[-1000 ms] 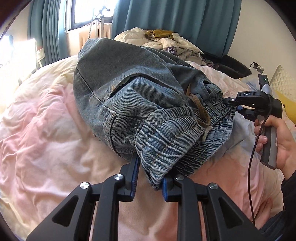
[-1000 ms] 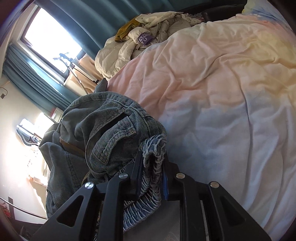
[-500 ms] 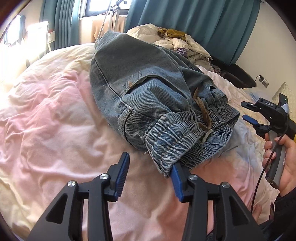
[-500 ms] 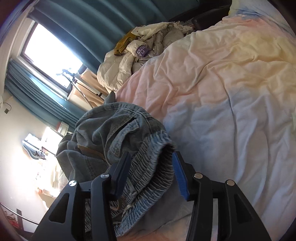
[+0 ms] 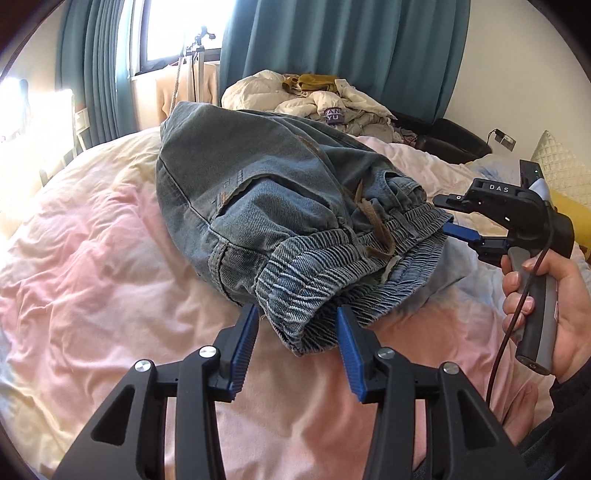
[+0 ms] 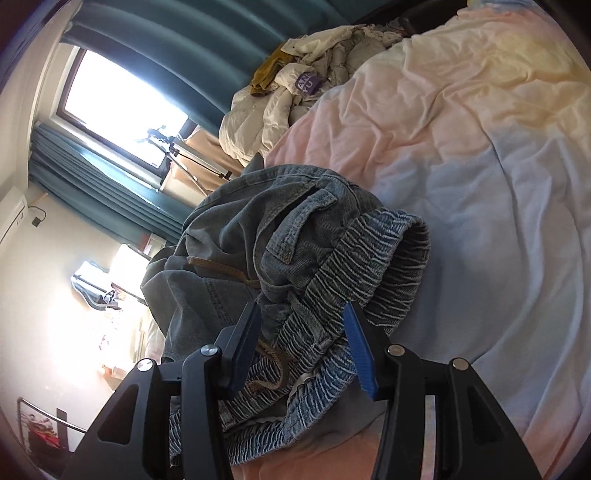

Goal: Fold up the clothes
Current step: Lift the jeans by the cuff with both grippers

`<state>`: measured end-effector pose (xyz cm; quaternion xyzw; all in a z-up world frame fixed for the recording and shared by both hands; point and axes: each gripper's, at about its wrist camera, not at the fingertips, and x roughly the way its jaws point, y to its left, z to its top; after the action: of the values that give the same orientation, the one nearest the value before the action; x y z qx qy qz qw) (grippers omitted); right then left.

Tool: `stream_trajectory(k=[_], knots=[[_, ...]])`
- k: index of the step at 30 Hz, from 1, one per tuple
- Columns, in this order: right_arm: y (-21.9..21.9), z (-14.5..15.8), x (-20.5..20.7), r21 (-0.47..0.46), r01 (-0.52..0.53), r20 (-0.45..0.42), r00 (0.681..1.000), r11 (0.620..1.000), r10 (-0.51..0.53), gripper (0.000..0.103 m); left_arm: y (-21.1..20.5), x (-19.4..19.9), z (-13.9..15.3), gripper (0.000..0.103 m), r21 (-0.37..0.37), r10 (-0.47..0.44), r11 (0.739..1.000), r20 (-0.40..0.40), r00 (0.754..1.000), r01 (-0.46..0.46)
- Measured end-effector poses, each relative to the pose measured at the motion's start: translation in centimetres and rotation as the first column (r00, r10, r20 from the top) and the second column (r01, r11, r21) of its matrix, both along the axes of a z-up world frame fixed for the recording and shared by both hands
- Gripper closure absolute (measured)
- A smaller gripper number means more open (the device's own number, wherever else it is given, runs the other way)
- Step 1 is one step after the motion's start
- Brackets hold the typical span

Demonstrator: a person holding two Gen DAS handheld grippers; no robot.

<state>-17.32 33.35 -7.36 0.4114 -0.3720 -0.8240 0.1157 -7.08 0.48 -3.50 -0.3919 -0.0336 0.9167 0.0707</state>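
Note:
Folded blue denim jeans [image 5: 258,177] lie in a bundle on the pink and cream bedding [image 5: 92,240], with the elastic waistband [image 5: 332,266] and brown drawstring facing me. My left gripper [image 5: 295,314] is open; the waistband's near corner sits between its blue pads without being pressed. My right gripper [image 5: 448,218], held by a hand [image 5: 569,295], is open at the waistband's right end. In the right wrist view the right gripper [image 6: 302,310] stands open over the waistband [image 6: 369,258], and the jeans [image 6: 240,229] rest loose on the bed.
A pile of crumpled light clothes [image 5: 325,99] lies at the bed's far end in front of teal curtains [image 5: 332,44]. A quilted cream pillow [image 5: 561,173] and a yellow cushion sit at the right. A stand stands by the window [image 5: 177,33].
Both grippers were shut on the jeans' waistband a second ago; both have opened and let it go. The jeans now rest on the bed, and both grippers have drawn back a little.

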Motion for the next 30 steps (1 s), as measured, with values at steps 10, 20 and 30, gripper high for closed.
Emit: stream_trajectory(k=[10, 20, 30], knots=[[-0.4, -3.8, -2.2, -0.022, 0.049, 0.090, 0.995, 0.999, -0.046, 0.057, 0.6, -1.5, -0.8, 0.059, -0.008, -0.021, 1.000, 0.010, 1.000, 0.021], [-0.7, -3.0, -0.8, 0.046, 0.088, 0.059, 0.994, 0.995, -0.091, 0.057, -0.1, -1.5, -0.3, 0.066, 0.022, -0.003, 1.000, -0.020, 1.000, 0.003], [-0.6, -3.3, -2.2, 0.043, 0.162, 0.030, 0.986, 0.986, -0.163, 0.095, -0.5, -1.3, 1.2, 0.086, 0.050, -0.028, 0.998, -0.089, 0.996, 0.032]])
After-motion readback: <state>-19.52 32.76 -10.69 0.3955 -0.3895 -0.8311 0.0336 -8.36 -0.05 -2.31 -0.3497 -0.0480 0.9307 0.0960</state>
